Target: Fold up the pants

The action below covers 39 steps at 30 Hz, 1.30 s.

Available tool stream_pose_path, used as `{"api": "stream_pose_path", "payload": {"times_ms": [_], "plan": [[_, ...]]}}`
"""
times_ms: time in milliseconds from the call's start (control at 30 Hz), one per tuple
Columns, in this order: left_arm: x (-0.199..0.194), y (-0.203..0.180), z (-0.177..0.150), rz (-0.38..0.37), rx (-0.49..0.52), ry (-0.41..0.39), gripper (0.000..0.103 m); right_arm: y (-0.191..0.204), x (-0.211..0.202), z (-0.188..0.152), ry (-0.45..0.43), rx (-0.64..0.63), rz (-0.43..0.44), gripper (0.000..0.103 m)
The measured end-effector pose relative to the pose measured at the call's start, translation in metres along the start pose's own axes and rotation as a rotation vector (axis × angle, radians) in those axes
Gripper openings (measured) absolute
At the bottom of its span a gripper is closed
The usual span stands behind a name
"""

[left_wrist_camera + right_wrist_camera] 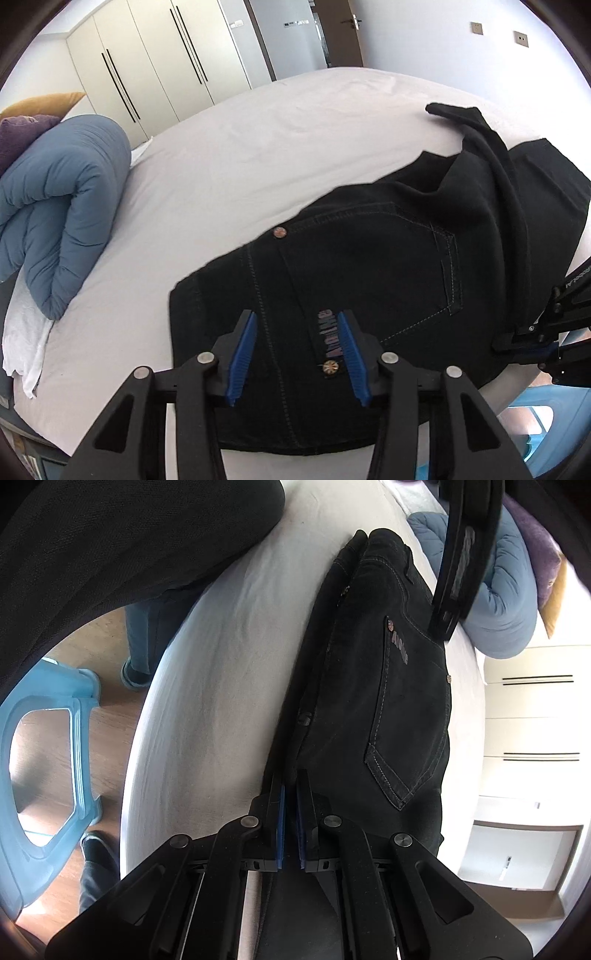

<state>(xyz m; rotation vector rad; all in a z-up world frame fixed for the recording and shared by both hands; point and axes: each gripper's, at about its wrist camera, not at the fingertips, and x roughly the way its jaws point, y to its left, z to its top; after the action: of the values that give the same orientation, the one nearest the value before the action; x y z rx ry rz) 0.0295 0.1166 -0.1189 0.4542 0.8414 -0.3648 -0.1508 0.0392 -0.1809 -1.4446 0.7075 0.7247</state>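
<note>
Black denim pants (369, 258) lie folded on the white bed sheet (221, 166), back pocket and lettered patch facing up. My left gripper (296, 315) hovers over the waist end, open, its blue pads (243, 354) on either side of the patch and not touching the cloth. In the right wrist view the pants (369, 683) stretch away from my right gripper (290, 779), which is shut on a fold of their near edge. The left gripper (461, 572) shows there above the far end. The right gripper (546, 332) shows at the right edge of the left wrist view.
A rolled blue duvet (55, 206) and a purple pillow (18, 136) lie at the head of the bed. Wardrobe doors (155, 66) stand behind. A light blue plastic stool (44, 757) and a person's legs (140, 646) are on the wooden floor beside the bed.
</note>
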Motion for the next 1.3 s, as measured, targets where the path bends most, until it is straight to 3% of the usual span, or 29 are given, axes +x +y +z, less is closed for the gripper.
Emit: {"api": "stream_pose_path", "payload": {"times_ms": [67,100,233,400,500,567,667,733,800,867,900,933,1000,1100,1200,1300], "plan": [[0.022,-0.008,-0.014,0.009,0.034,0.084,0.044,-0.001,0.001,0.000,-0.001,0.011,0.005,0.005],[0.026,-0.007,-0.022,-0.001,0.028,0.090,0.044,-0.002,0.001,-0.001,-0.001,0.018,0.008,0.005],[0.019,0.019,-0.031,-0.070,-0.084,0.095,0.057,-0.002,0.002,-0.001,-0.007,0.031,0.005,0.005],[0.009,0.006,-0.038,-0.018,0.078,0.146,0.053,-0.002,0.002,-0.001,-0.010,0.046,-0.002,0.005],[-0.001,0.004,-0.022,0.011,0.076,0.122,0.053,-0.001,0.002,-0.001,-0.011,0.050,-0.006,0.005],[-0.011,0.000,0.001,-0.008,0.052,0.051,0.054,-0.001,0.001,-0.001,-0.011,0.058,-0.004,0.005],[-0.007,-0.006,0.028,-0.021,0.034,-0.010,0.064,-0.002,0.002,-0.001,-0.011,0.068,0.001,0.005],[0.019,-0.011,0.032,-0.010,0.042,0.049,0.066,-0.003,0.002,-0.001,-0.011,0.078,0.002,0.006],[0.054,-0.015,0.017,0.032,0.076,0.146,0.068,-0.003,0.002,-0.001,-0.012,0.088,-0.001,0.006],[0.057,0.003,0.003,-0.035,-0.042,0.123,0.072,-0.002,0.002,-0.001,-0.014,0.096,-0.006,0.007],[0.056,0.015,0.002,-0.051,-0.111,0.148,0.073,-0.002,0.001,-0.001,-0.016,0.099,-0.013,0.007],[0.052,0.024,0.001,-0.029,-0.147,0.153,0.069,-0.001,0.001,-0.001,-0.019,0.102,-0.017,0.007],[0.039,0.029,0.005,0.029,-0.168,0.144,0.059,0.000,0.001,-0.002,-0.022,0.111,-0.021,0.007],[0.024,0.030,0.024,-0.031,-0.224,0.078,0.059,0.001,0.001,-0.002,-0.025,0.106,-0.027,0.007],[0.027,0.015,0.051,-0.072,-0.217,0.031,0.059,0.004,0.000,-0.002,-0.025,0.113,-0.034,0.007],[0.063,-0.008,0.069,-0.107,-0.188,0.085,0.059,0.005,0.001,-0.003,-0.027,0.129,-0.039,0.008]]}}
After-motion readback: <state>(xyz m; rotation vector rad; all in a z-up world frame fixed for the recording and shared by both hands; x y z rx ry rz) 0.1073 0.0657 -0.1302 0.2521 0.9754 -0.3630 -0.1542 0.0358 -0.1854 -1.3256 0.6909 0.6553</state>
